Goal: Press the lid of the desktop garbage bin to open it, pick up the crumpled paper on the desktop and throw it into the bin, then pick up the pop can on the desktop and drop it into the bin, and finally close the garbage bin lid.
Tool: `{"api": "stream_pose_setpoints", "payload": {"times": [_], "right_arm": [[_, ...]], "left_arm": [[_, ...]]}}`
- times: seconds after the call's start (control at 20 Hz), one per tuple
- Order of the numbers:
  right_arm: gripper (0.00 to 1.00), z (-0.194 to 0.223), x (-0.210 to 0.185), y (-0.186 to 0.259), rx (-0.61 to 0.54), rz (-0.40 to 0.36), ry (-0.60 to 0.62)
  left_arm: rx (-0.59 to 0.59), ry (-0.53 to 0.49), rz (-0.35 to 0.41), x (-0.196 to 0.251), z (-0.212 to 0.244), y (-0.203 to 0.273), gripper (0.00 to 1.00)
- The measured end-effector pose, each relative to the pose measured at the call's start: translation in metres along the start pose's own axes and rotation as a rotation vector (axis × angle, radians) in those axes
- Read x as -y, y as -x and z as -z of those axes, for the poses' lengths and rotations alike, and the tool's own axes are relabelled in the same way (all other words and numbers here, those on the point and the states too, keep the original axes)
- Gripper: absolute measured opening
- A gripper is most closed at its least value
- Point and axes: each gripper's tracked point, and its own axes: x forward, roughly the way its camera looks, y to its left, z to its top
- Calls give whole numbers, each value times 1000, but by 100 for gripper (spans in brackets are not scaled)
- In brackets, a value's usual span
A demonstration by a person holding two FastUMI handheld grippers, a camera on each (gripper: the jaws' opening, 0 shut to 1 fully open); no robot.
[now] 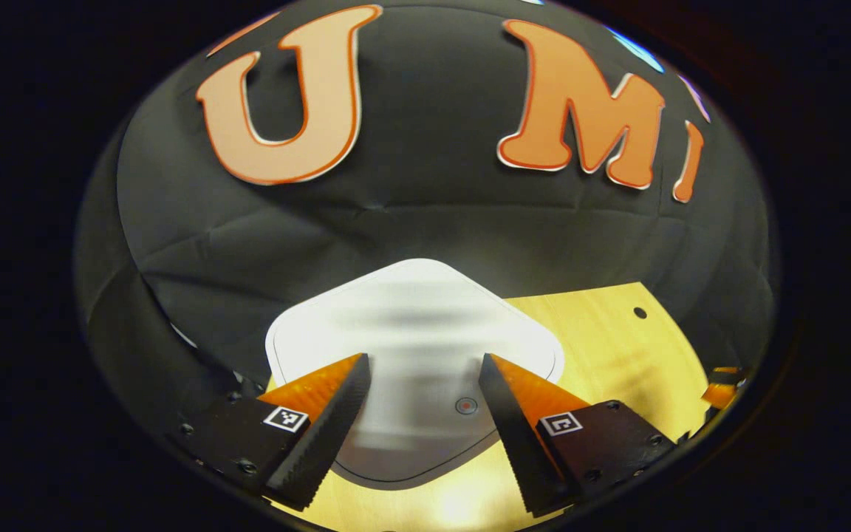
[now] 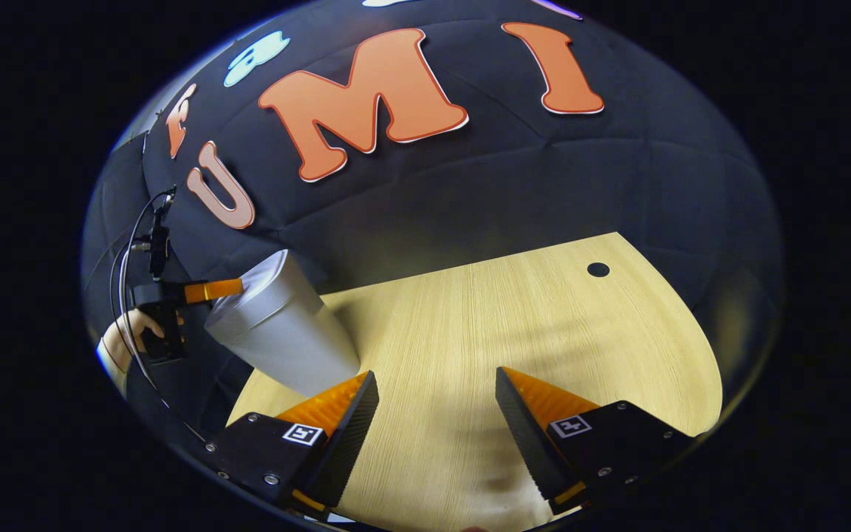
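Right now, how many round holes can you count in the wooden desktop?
1: a dark round hole near the desktop's far right corner, away from the bin. Others may be hidden under the bin or grippers.

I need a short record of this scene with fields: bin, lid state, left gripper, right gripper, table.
bin: white garbage bin standing on the wooden table
lid state: lid looks closed
left gripper: left gripper open, above the lid; contact cannot be told
right gripper: right gripper open, holding nothing, over bare table
table: round dark hole near the far edge
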Motion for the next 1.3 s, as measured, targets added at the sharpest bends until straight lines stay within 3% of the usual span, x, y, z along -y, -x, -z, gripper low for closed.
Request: {"api": "stream_pose_setpoints", "payload": {"times": [0.2, 0.5, 0.75, 1.05, 1.3], "right_arm": [[95, 0, -3, -4, -7, -6, 8], [95, -14, 0, 1, 34, 22, 26], [95, -29, 1, 8, 106, 52, 20], [95, -46, 5, 19, 215, 113, 55], [95, -70, -14, 32, 372, 114, 108]], "left_arm": [[76, 50, 24, -2, -6, 3, 97], [101, 109, -44, 2, -8, 5, 97], [148, 222, 34, 39, -12, 30, 97], [342, 109, 41, 72, -27, 88, 95], [393, 101, 80, 115, -11, 110, 95]]}}
